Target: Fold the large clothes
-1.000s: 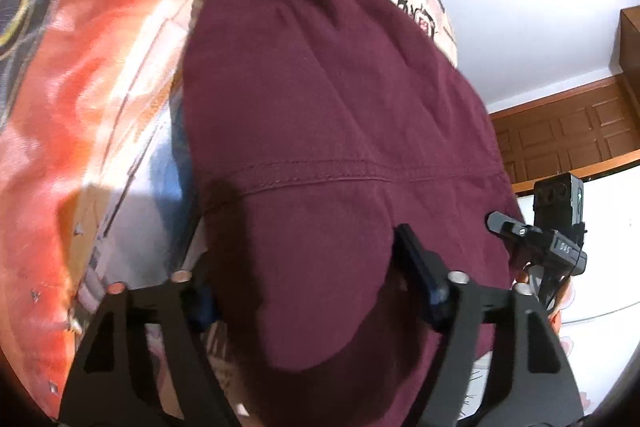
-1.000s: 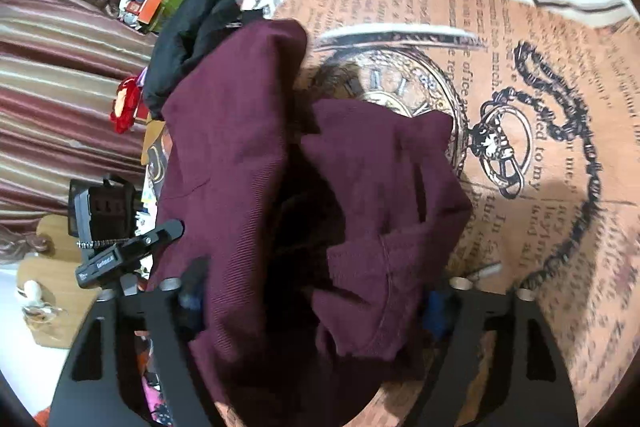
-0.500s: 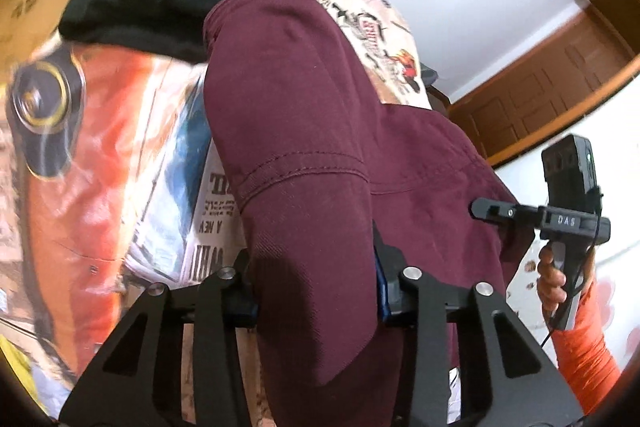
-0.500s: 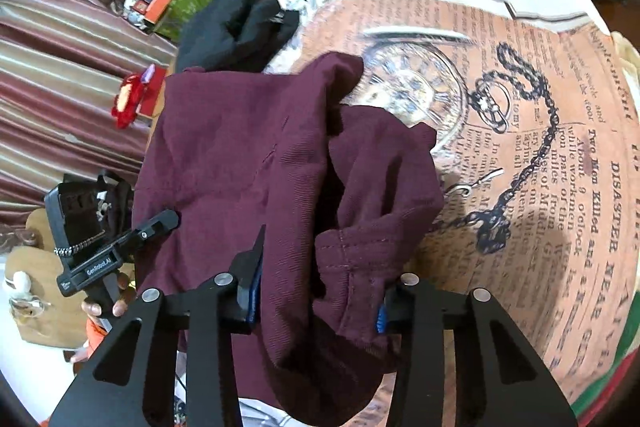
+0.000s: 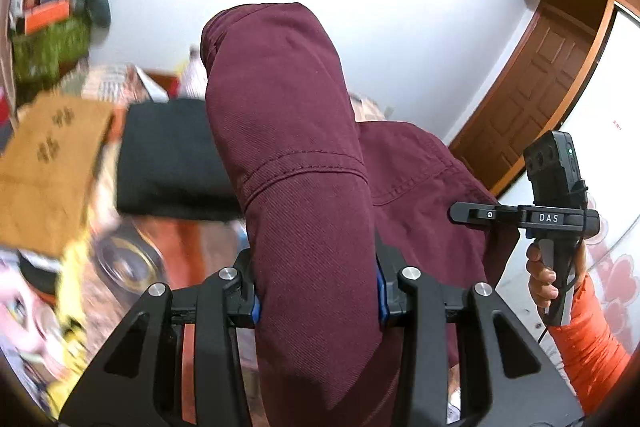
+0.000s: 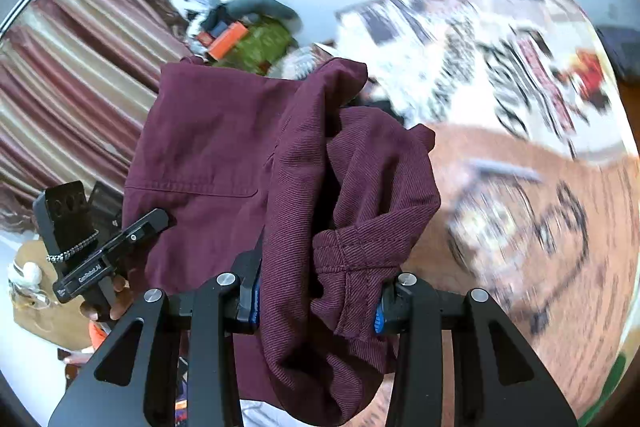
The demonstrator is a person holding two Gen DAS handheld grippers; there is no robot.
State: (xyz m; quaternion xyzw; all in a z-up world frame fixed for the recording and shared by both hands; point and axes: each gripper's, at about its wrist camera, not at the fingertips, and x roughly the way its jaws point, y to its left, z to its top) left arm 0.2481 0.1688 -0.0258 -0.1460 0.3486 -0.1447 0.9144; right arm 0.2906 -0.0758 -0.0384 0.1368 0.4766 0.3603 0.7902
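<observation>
Both grippers (image 5: 318, 301) (image 6: 316, 301) clamped, raised.

The maroon garment (image 5: 304, 187) hides both grippers' pads and runs off each view's bottom edge. The bedspread (image 6: 520, 187) print is motion-blurred; its left side is hidden.

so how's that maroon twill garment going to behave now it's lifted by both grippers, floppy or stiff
Probably floppy: the maroon twill garment droops and bunches in folds around the right gripper. It looks fairly thick, with stitched seams, so likely heavyish. The woven ribbed surface seems unlikely to slip from the left gripper, which is clamped on a wide fold.
</observation>
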